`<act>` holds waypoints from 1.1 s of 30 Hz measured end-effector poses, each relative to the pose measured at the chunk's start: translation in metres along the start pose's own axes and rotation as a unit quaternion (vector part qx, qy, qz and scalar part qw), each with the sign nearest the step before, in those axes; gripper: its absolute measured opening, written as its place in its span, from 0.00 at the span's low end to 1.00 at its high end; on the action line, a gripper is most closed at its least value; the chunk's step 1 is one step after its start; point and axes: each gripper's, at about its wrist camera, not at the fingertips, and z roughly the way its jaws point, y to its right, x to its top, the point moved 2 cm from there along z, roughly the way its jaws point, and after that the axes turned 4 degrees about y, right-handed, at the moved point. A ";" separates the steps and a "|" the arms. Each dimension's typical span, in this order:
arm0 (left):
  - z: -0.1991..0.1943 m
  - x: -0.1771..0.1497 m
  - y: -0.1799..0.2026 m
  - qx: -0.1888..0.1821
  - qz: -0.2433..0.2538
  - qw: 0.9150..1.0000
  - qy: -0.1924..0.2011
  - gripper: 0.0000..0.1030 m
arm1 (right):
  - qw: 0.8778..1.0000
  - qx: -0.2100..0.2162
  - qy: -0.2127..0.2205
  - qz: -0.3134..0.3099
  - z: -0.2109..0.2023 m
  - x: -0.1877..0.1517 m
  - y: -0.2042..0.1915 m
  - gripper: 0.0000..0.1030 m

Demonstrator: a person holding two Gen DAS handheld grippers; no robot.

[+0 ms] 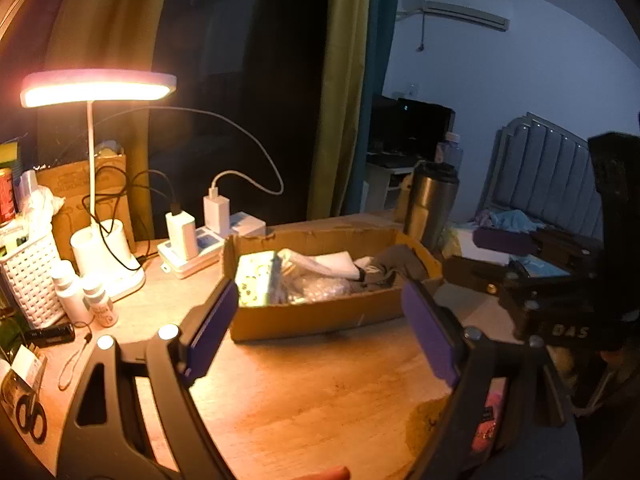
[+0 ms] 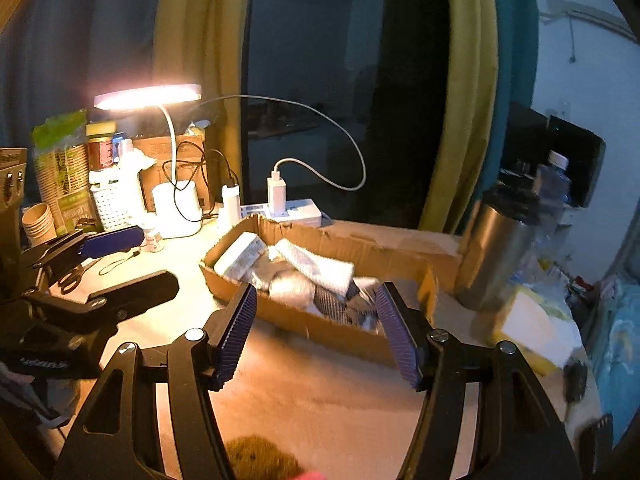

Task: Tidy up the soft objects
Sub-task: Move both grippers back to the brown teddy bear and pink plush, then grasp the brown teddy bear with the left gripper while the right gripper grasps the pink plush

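A shallow cardboard box (image 1: 320,318) stands on the wooden desk and holds soft items: a tissue pack (image 1: 256,280), a white cloth (image 1: 332,262), a clear bag (image 1: 320,286) and dark grey fabric (image 1: 400,258). My left gripper (image 1: 320,308) is open and empty, just in front of the box. The box also shows in the right wrist view (image 2: 320,328), with a white towel (image 2: 316,266) and a striped cloth (image 2: 332,304) inside. My right gripper (image 2: 316,312) is open and empty at the box's near edge. A brown fuzzy item (image 2: 260,458) lies near the desk front.
A lit desk lamp (image 1: 96,88), power strip with chargers (image 1: 192,244), white basket (image 1: 30,276), small bottles (image 1: 80,292) and scissors (image 1: 30,420) crowd the left. A steel tumbler (image 2: 496,252) and water bottle (image 2: 552,184) stand right of the box.
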 end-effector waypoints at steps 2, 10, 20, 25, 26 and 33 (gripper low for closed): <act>-0.004 -0.004 0.005 -0.001 0.002 1.000 0.002 0.83 | 1.000 -0.004 -0.002 0.006 -0.008 -0.008 0.001 0.64; -0.012 -0.014 0.022 -0.009 0.008 1.000 -0.002 0.83 | 1.000 -0.024 -0.003 0.013 -0.031 -0.037 0.005 0.64; -0.016 -0.032 0.044 -0.029 0.004 0.999 -0.016 0.83 | 0.999 -0.034 -0.022 0.026 -0.047 -0.074 0.012 0.64; -0.006 -0.046 0.056 -0.037 0.010 0.998 -0.042 0.83 | 0.998 -0.034 -0.037 0.035 -0.048 -0.093 0.015 0.64; -0.005 -0.048 0.058 -0.038 0.011 0.998 -0.047 0.83 | 0.998 -0.034 -0.040 0.039 -0.048 -0.095 0.016 0.64; 0.001 -0.063 0.062 -0.040 0.016 0.996 -0.072 0.83 | 0.996 -0.017 -0.070 0.055 -0.042 -0.120 0.015 0.64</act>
